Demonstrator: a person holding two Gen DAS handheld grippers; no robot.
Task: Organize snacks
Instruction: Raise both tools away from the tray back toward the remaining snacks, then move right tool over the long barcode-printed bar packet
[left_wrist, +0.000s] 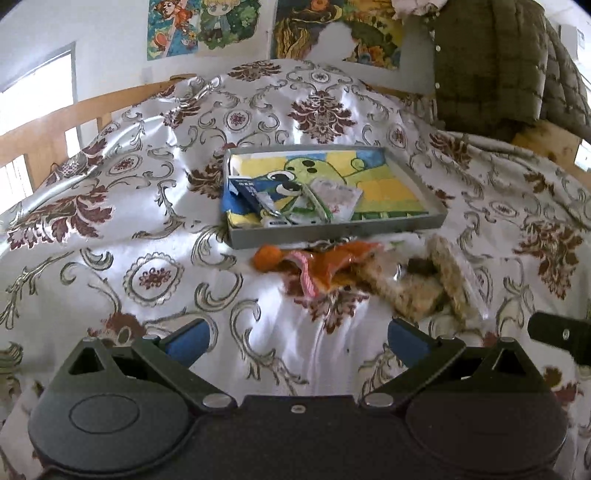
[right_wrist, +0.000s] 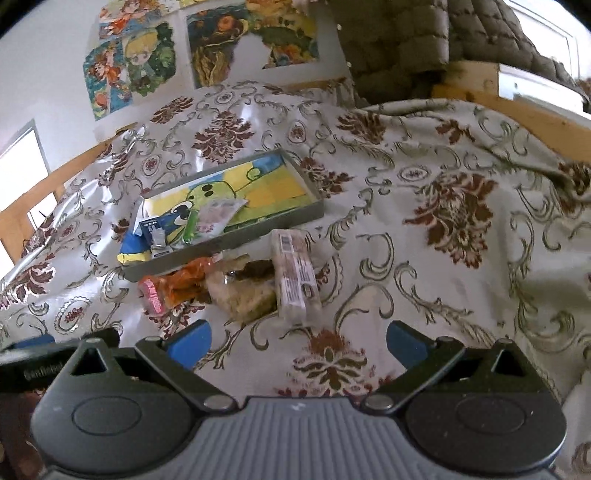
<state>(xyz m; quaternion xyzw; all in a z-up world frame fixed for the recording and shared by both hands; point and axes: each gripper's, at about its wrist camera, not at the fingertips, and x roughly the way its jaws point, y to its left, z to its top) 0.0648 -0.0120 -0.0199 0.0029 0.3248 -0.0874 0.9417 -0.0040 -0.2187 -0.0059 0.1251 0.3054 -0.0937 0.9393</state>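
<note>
Left gripper (left_wrist: 297, 343): jaws spread wide, nothing between them, hovering over the bedspread (left_wrist: 147, 229) short of the snacks.
Tray (left_wrist: 332, 230): grey, shallow, beyond the snack pile; a few small packets already lie at its near-left end.
Orange packet (right_wrist: 181, 284): leftmost of the loose snacks, lying on the cloth just before the tray's near wall.
Crumbly bars (right_wrist: 243, 295): clear-wrapped, in the middle of the pile, touching the orange packet.
Long wrapped bar (right_wrist: 295, 273): rightmost, long axis running away from the camera toward the tray, near end pointing back at the jaws.
Right gripper (right_wrist: 297, 343): jaws wide and empty; the long bar sits straight ahead between their lines, so this hand looks nearer and better aligned than the left, whose jaws have the pile ahead and to the right.
Judgement: closing across the bar's short width needs only a forward reach.
</note>
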